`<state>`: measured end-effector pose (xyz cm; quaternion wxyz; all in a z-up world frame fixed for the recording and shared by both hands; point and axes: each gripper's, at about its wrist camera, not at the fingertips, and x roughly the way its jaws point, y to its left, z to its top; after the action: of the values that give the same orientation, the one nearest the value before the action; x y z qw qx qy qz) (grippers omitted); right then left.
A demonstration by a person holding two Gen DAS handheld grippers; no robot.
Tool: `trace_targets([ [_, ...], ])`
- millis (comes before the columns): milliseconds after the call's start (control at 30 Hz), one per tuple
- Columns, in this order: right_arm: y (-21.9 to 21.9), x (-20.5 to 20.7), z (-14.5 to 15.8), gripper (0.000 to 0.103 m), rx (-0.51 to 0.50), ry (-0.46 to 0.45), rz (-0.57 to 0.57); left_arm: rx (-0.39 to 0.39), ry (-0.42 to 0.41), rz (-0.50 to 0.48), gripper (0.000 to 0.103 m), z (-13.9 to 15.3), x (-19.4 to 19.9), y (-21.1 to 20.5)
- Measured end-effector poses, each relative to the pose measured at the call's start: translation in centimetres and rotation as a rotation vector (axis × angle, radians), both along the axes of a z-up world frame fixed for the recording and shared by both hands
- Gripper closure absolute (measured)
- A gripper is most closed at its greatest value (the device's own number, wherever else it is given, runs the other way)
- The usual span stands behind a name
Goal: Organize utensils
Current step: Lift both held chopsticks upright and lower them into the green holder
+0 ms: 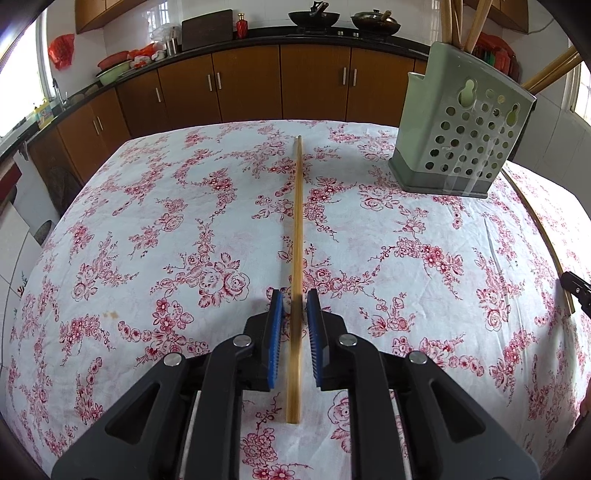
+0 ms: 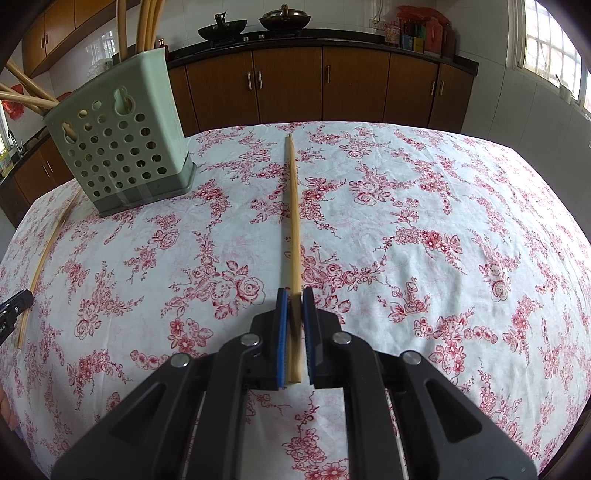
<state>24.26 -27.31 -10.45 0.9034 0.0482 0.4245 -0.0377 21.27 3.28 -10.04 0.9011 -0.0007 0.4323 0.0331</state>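
Left wrist: chopstick between parted jaws, holder near tablecloth's far edge.

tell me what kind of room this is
Most likely a home kitchen: woks on a dark counter, wooden cabinets below, and a green chopstick holder on a floral-clothed table.

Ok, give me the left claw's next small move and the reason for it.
Probably close the left claw on the chopstick. The stick lies on the tablecloth between its blue pads, with gaps showing on both sides, so it is not gripped yet. The green holder already has sticks standing in it.
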Motion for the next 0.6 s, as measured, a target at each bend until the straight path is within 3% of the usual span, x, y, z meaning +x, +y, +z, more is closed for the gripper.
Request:
trace_targets([
  [233, -0.1, -0.1, 0.0, 0.093, 0.011, 0.000, 0.007, 0.003, 0.001, 0.002, 0.088, 0.2, -0.7, -0.2],
  [400, -0.3, -0.6, 0.2, 0.095, 0.013, -0.005, 0.018, -0.003, 0.005, -0.004, 0.096, 0.3, -0.8, 0.1],
  [500, -0.9, -1.9, 1.9, 0.095, 0.026, -0.065, 0.019, -0.035, -0.012, -0.008, 0.096, 1.5, -1.5, 0.5],
  [600, -1.5, -3.3, 5.1, 0.095, 0.027, -0.158, 0.020, -0.074, -0.090, -0.026, 0.096, 4.2, -2.6, 0.7],
])
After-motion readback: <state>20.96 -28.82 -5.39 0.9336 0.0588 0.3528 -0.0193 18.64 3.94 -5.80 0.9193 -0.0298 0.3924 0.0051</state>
